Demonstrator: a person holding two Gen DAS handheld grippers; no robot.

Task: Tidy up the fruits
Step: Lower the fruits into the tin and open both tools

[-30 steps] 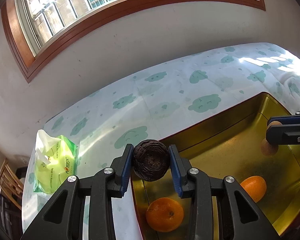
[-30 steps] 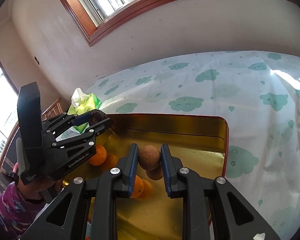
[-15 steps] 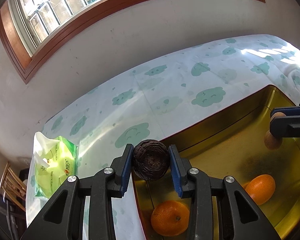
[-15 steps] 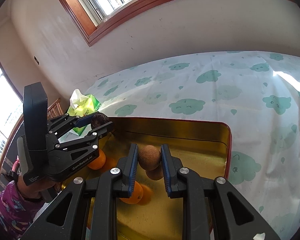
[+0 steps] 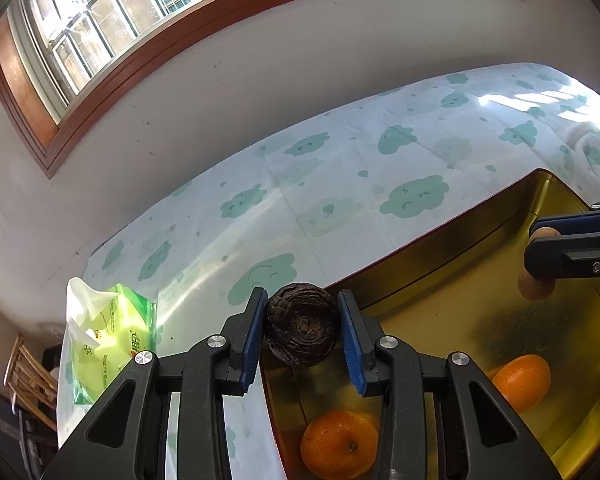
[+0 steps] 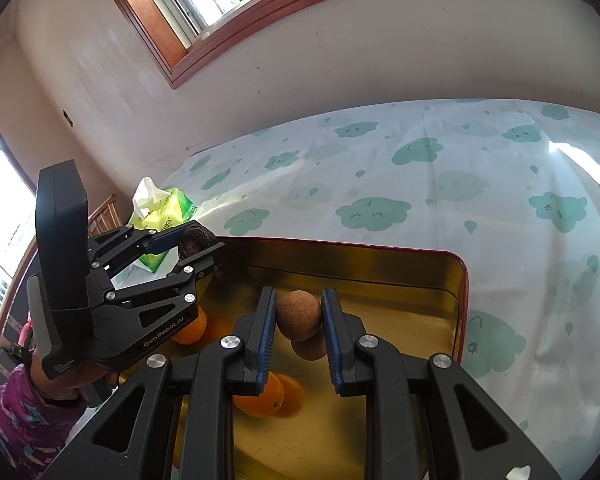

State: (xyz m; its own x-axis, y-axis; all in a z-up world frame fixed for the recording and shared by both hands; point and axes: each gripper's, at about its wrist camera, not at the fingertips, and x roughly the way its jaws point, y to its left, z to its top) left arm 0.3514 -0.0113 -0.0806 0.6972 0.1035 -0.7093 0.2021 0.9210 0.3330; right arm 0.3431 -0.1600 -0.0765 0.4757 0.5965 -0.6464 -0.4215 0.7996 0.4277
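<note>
Left gripper clamped on a dark wrinkled fruit, blue pads pressed against both its sides. Fruit hangs over the near-left corner of the gold tray, right above the rim where tray meets cloth. Seen from the right wrist, the same fruit sits at the tray's far-left corner, raised off the tray floor.

Right gripper clamped on a small round brown fruit, rough matte skin. It is held above the tray floor; its reflection shows in the shiny metal just below. In the left wrist view the right gripper enters from the right edge, brown fruit only partly showing between the pads.

Tray: gold inside, red outer edge, shallow walls. It rests on the surface, which is covered by a white cloth with green clouds.

Two oranges lie on the tray floor. Near orange sits below the left gripper, stem end up. Second orange lies to the right, well apart from the first.

Green tissue pack lies on the cloth left of the tray, a white sheet sticking out of it.

A hand in a purple patterned sleeve grips the left gripper's handle.

Window with brown wooden frame on the wall behind the surface.
</note>
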